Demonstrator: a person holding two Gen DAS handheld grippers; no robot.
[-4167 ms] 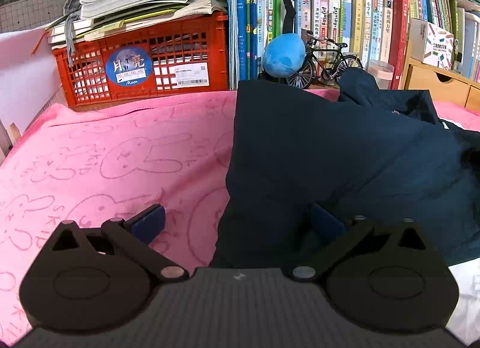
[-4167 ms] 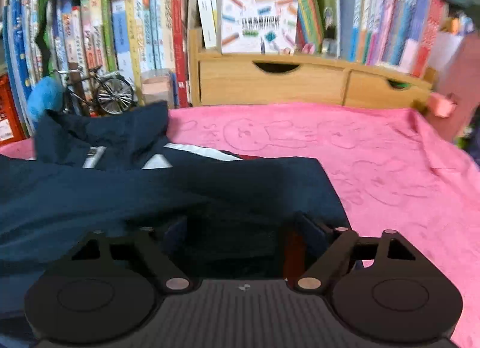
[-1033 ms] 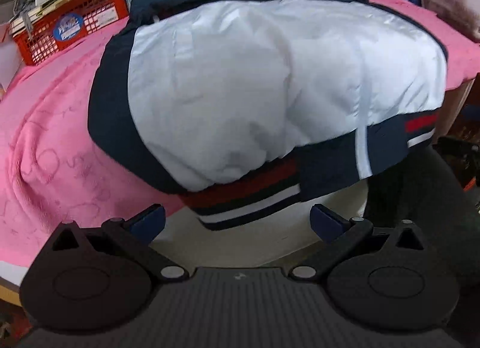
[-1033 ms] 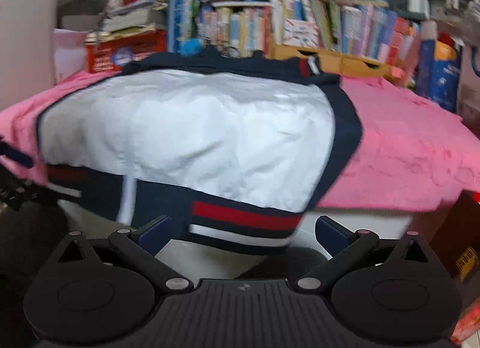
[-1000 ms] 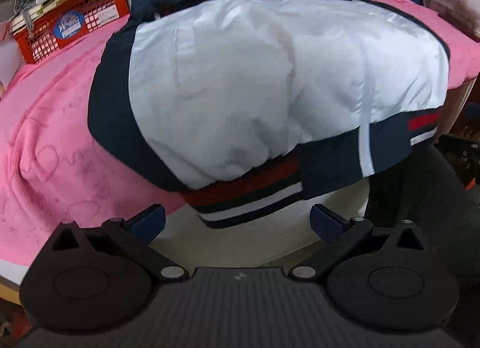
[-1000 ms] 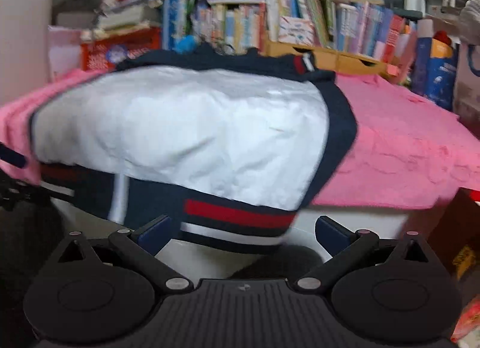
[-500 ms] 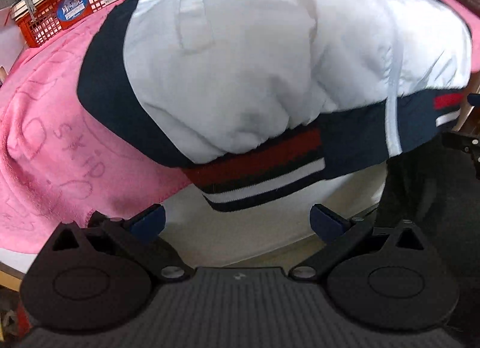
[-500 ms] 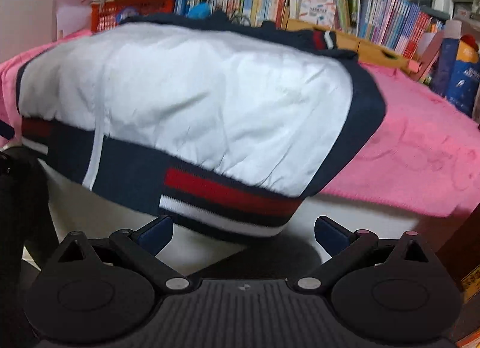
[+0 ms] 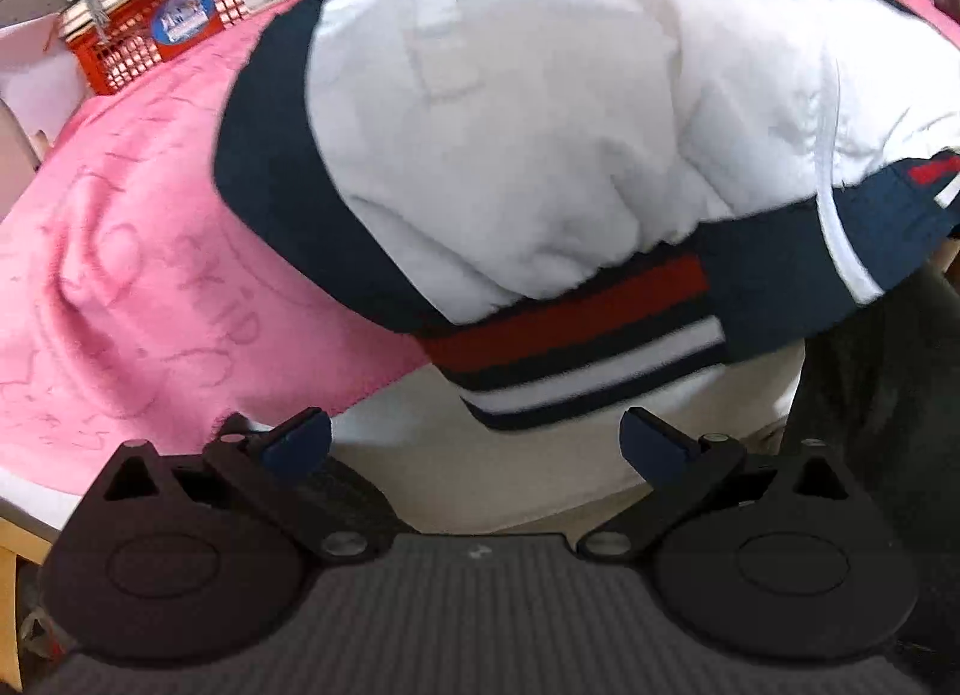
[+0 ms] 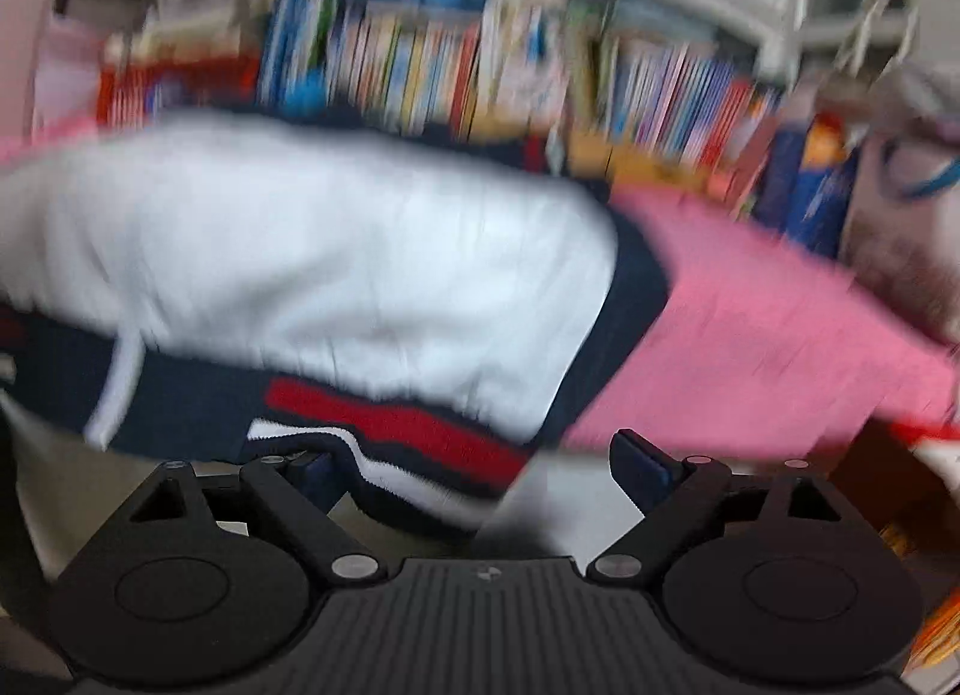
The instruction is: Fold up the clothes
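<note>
The left gripper is held with its jaws apart and nothing between them, just below the striped hem of the jacket. The right gripper is likewise spread, and the hem's corner now sits just in front of the gap between its fingers, nearer than half a second ago; whether cloth is touched cannot be told, as that view is smeared by motion.

Over the last second both grippers have been brought in toward the hem from a position further back, and four seconds ago only the dark outer side was shown. It is judged that the hem's two corners are being approached for a grasp, so that the lower half can be carried up over the body.

The jacket is laid lining-up on the pink blanket, with its hem hung over the near edge of the surface. The lining looks thin, white and softly crumpled; the hem is ribbed knit, banded red, white and navy, and thicker than the shell. The blanket is plush, with faint outline drawings. A red crate stands at the far left corner.
</note>
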